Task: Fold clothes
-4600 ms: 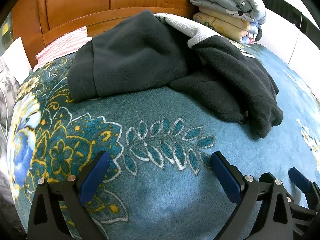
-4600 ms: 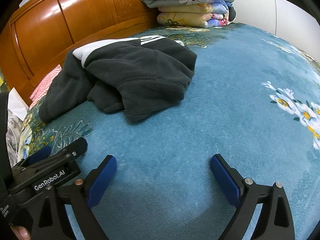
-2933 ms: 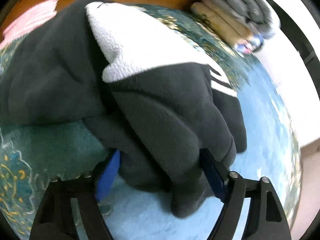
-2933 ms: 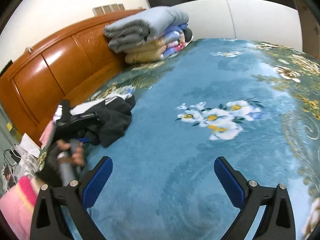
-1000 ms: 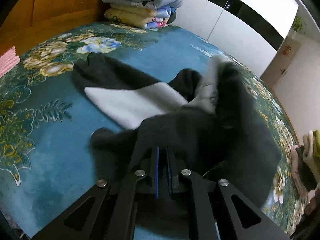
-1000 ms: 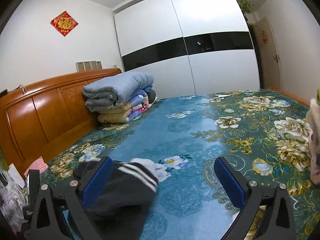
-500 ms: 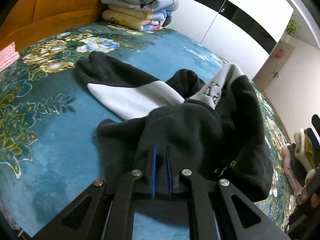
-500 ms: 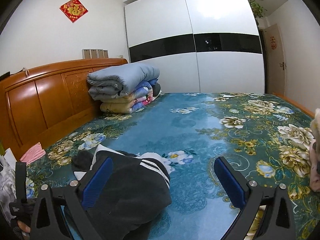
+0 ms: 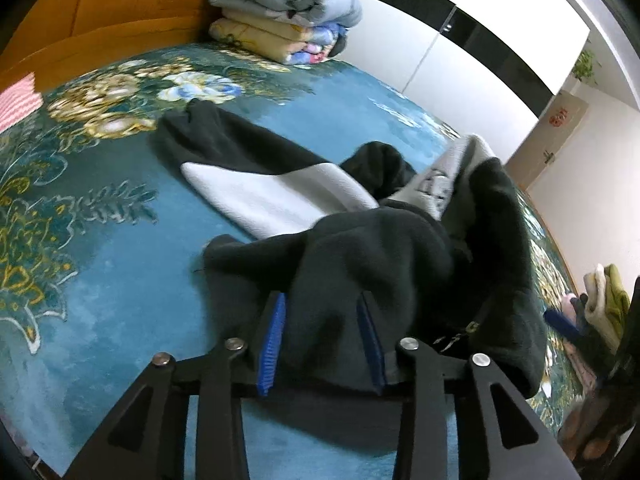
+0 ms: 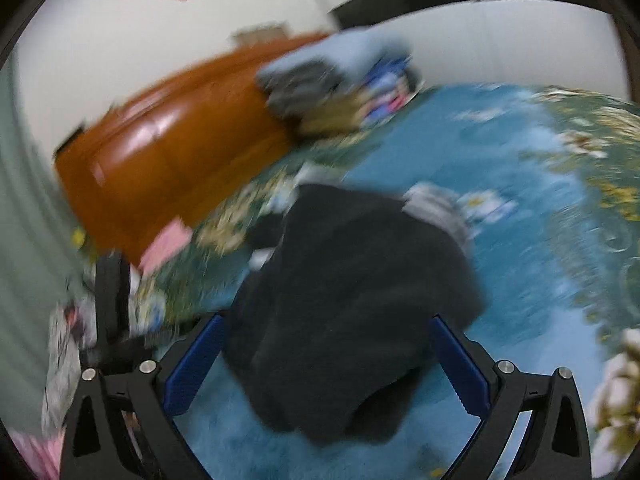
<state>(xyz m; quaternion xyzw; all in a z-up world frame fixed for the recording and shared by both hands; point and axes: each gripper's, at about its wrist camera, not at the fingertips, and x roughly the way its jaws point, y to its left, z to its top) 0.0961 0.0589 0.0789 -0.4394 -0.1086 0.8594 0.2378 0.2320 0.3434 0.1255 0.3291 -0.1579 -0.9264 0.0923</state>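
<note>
A black and white fleece jacket (image 9: pixel 380 248) lies bunched on the blue floral bed cover (image 9: pixel 100 280). One sleeve with a white panel stretches away to the left. My left gripper (image 9: pixel 322 316) has its blue pads parted, with a fold of the black fleece lying between them. In the blurred right wrist view the same jacket (image 10: pixel 352 288) lies as a dark heap just ahead of my right gripper (image 10: pixel 324 344), which is wide open and empty, its pads either side of the heap's near edge.
A stack of folded quilts (image 9: pixel 280 12) sits at the wooden headboard (image 9: pixel 100 20). A pink cloth (image 9: pixel 18 100) lies at the bed's left edge. More clothes (image 9: pixel 604 300) are piled at the right. White wardrobe doors (image 9: pixel 460 52) stand beyond the bed.
My left gripper's pads have parted from being shut on the fleece. My right gripper has swung down fast toward the jacket, blurring its view.
</note>
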